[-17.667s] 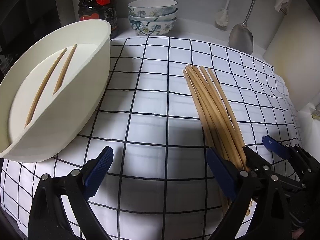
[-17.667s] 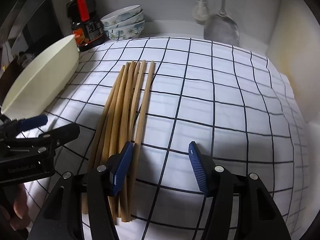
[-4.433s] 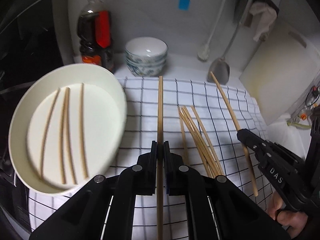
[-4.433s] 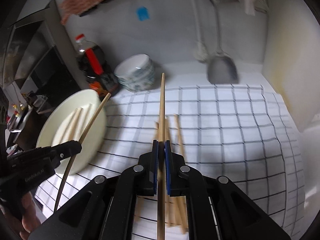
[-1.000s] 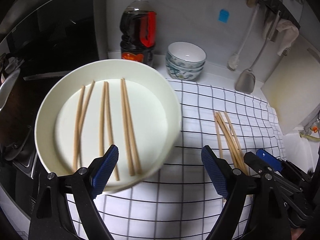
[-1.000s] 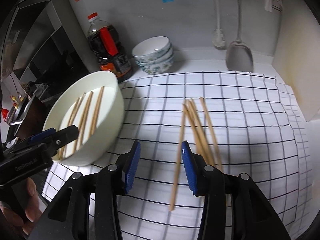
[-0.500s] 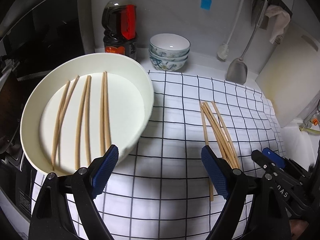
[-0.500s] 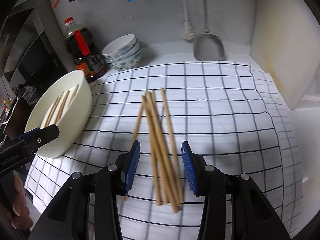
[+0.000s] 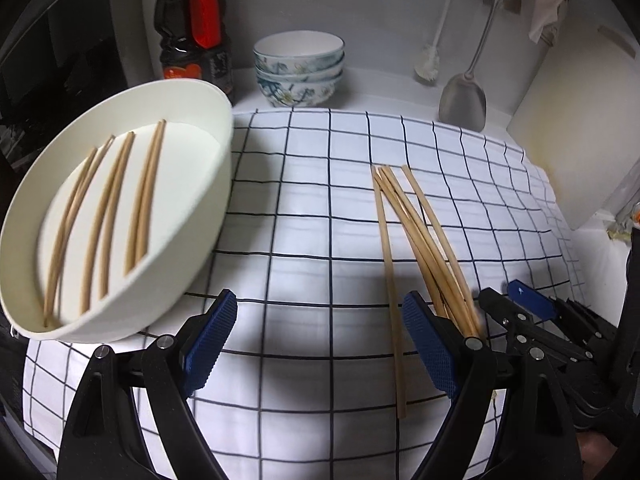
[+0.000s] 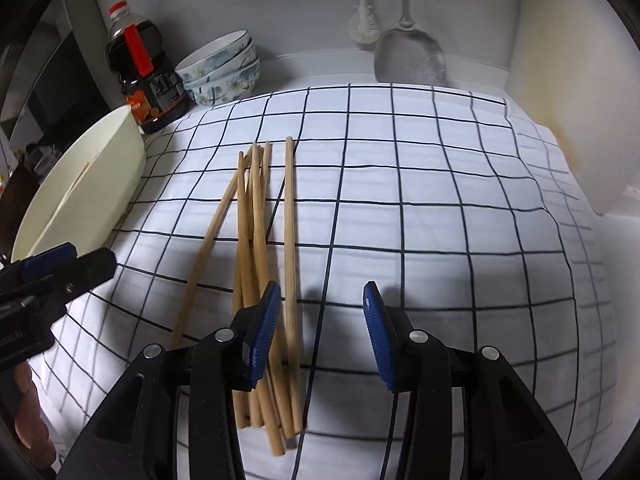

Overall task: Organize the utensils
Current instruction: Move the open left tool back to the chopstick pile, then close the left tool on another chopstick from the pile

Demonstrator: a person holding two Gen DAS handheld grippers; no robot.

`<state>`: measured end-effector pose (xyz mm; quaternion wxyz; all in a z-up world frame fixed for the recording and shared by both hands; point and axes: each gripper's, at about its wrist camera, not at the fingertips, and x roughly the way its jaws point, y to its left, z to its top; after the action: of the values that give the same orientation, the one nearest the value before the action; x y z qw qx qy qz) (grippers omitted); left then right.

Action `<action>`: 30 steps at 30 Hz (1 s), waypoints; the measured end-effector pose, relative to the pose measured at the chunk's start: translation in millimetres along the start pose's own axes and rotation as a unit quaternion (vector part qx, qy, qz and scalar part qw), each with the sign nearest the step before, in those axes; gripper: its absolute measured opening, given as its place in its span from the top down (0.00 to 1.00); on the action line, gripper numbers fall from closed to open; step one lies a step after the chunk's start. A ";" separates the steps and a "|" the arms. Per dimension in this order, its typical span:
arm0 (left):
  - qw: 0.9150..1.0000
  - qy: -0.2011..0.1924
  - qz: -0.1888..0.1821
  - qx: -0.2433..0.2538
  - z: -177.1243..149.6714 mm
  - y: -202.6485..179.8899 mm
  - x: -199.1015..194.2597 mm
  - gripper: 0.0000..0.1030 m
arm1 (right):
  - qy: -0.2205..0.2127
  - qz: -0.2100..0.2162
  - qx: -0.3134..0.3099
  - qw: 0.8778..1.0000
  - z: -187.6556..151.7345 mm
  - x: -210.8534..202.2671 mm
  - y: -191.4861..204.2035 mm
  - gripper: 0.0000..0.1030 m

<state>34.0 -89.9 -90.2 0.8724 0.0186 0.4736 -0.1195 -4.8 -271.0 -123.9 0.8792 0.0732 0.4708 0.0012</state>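
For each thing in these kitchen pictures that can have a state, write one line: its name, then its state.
Left tool: open, empty.
Right tool: open, empty, over the loose chopsticks.
Dish: holds six chopsticks in three pairs.
Loose chopsticks: in a crossed pile on the cloth.
Bowls: stacked, top one empty.
Bottle: capped, upright.
Spatula: hanging by the wall.
Cloth: spread flat.

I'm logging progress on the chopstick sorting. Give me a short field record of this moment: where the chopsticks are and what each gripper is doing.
sorted: six chopsticks lying in three pairs in the white bowl
unsorted: loose chopsticks piled on the checked cloth
left gripper: open, empty, over the cloth
right gripper: open, empty, its left finger over the pile
background: stacked bowls, sauce bottle
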 end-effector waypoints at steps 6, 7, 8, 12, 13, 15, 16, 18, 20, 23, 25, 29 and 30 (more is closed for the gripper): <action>1.000 0.011 0.010 0.003 -3.6 -6.4 20.1 0.19 | 0.002 -0.007 -0.030 1.000 2.5 13.1 3.3 0.60; 1.000 0.012 0.011 0.003 -4.0 -6.4 22.3 0.19 | 0.001 -0.009 -0.034 0.999 2.3 14.1 4.0 0.60; 1.000 0.013 0.012 0.003 -4.2 -6.7 24.5 0.19 | 0.001 -0.009 -0.039 0.999 2.1 15.1 4.9 0.60; 1.000 0.017 0.016 0.002 -4.1 -7.1 31.6 0.19 | 0.003 -0.014 -0.051 0.999 1.4 18.7 7.1 0.60; 1.000 0.016 0.017 0.002 -3.9 -7.4 33.1 0.19 | 0.002 -0.016 -0.056 0.998 1.6 19.4 8.2 0.60; 1.000 0.016 0.018 0.003 -4.0 -8.5 36.3 0.19 | -0.001 -0.020 -0.064 0.998 1.7 20.4 10.1 0.60; 1.000 0.017 0.020 0.004 -4.0 -9.4 38.4 0.19 | -0.002 -0.021 -0.067 0.998 2.0 21.2 11.0 0.60; 1.000 0.018 0.021 0.007 -3.7 -10.9 41.4 0.19 | -0.004 -0.022 -0.071 0.997 2.9 21.9 12.0 0.61; 1.000 0.018 0.022 0.010 -3.2 -13.0 43.7 0.19 | -0.007 -0.022 -0.076 0.997 3.9 22.8 13.0 0.64; 1.000 0.017 0.022 0.014 -2.7 -16.2 46.3 0.19 | -0.011 -0.022 -0.083 0.996 4.9 23.4 14.1 0.70; 0.999 0.017 0.023 0.017 -1.8 -19.1 48.7 0.19 | -0.012 -0.021 -0.081 0.996 5.5 23.6 12.8 0.70; 0.999 0.019 0.022 0.021 -1.6 -23.9 52.1 0.19 | -0.015 -0.022 -0.076 0.997 5.9 23.4 8.1 0.71; 0.999 0.020 0.022 0.022 -1.7 -25.1 53.2 0.19 | -0.015 -0.023 -0.075 0.997 5.5 22.9 6.8 0.71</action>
<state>54.7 -124.2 -133.3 0.8648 0.0505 0.4874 -0.1101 12.9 -263.4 -139.0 0.8889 -0.0038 0.4578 0.0151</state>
